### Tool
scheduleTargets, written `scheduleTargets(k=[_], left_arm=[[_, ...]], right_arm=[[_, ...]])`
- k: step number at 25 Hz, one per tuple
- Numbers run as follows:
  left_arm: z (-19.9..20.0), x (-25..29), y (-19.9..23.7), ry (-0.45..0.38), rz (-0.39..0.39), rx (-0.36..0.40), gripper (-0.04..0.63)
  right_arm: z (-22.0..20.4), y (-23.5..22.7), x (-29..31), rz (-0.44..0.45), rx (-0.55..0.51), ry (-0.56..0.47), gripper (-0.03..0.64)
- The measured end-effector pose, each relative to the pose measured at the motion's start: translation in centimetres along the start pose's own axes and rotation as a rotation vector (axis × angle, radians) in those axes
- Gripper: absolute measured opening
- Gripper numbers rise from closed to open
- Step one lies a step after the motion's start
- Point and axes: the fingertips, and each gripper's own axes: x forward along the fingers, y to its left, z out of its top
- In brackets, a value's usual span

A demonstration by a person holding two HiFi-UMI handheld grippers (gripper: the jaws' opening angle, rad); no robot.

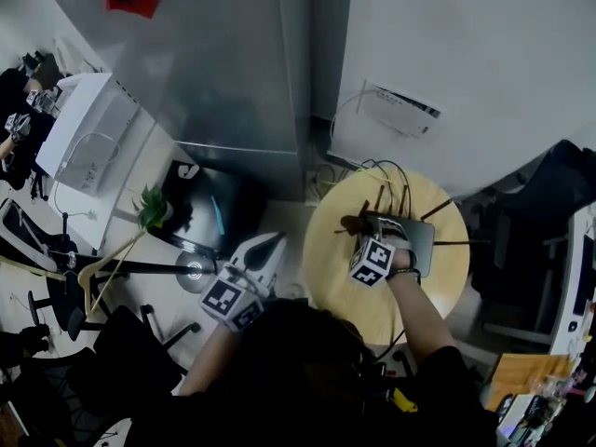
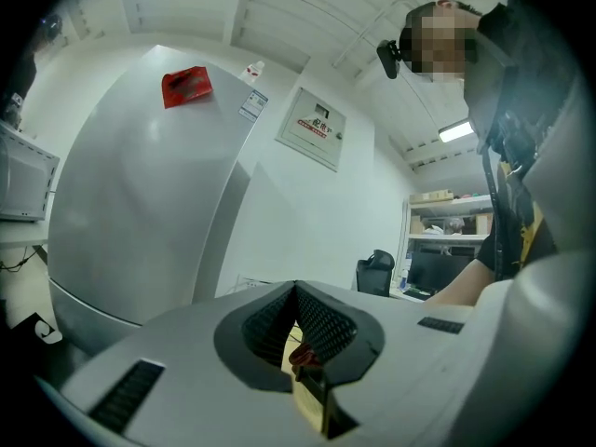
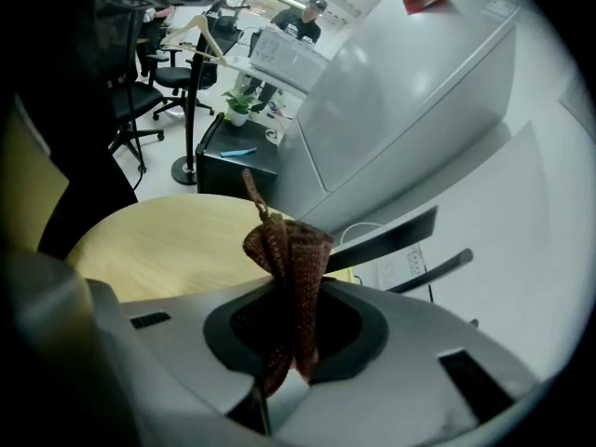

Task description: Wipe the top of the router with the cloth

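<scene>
Brown knitted cloth [image 3: 287, 250] hangs bunched in the right tongs [image 3: 296, 294], whose jaws are clamped on its lower folds. A loose strand sticks up toward 12 o'clock. In the right gripper view the router's body is hidden below the tongs. Only two dark antennas [image 3: 384, 240] show, slanting off toward 2 o'clock, with the yellow wooden table [image 3: 158, 240] at 10 o'clock.

From the head view the router [image 1: 419, 240] lies near the middle of the round table. Its left half is covered by the right tongs, their marker cube [image 1: 372, 261] and the hand. There the cloth is only a small dark lump at the router's 9 o'clock edge, and whether it touches the top is hard to make out.

The left tongs [image 2: 296, 291] are off the table at its 9 o'clock, pressed together and gripping nothing. A slit below the tips shows a sliver of yellow table and something reddish, too small to name.
</scene>
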Motion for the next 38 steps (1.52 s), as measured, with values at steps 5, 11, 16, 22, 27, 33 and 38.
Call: scheduleTargets(k=[5, 11, 16, 22, 27, 33, 38], left_arm=[[-0.3, 0.2, -0.4, 0.009, -0.054, -0.008, -0.008], [0.0, 0.5, -0.9, 0.012, -0.102, 0.004, -0.008], [0.2, 1.0, -1.5, 0.021, -0.142, 0.013, -0.008], [0.1, 2.1, -2.0, 0.015, -0.186, 0.010, -0.008], [-0.2, 2.4, -2.0, 0.013, -0.176, -0.005, -0.008], [-1.0, 2.0, -1.1, 0.032, -0.134, -0.034, -0.008], [-1.4, 1.2, -0.2, 0.050, -0.075, -0.053, -0.008]], right_arm=[[0.0, -1.4, -1.5, -0.050, 0.044, -0.014, 0.063], [1.0, -4.0, -4.0, -0.098, 0.104, -0.045, 0.063], [1.5, -5.0, -5.0, -0.113, 0.111, -0.043, 0.063], [2.1, -7.3, -7.3, -0.181, 0.094, -0.063, 0.063], [1.4, -10.1, -9.6, -0.195, 0.264, -0.166, 0.063], [-4.0, -6.5, -4.6, 0.137, 0.523, -0.124, 0.063], [-5.8, -3.7, 0.5, 0.339, 0.596, -0.034, 0.063]])
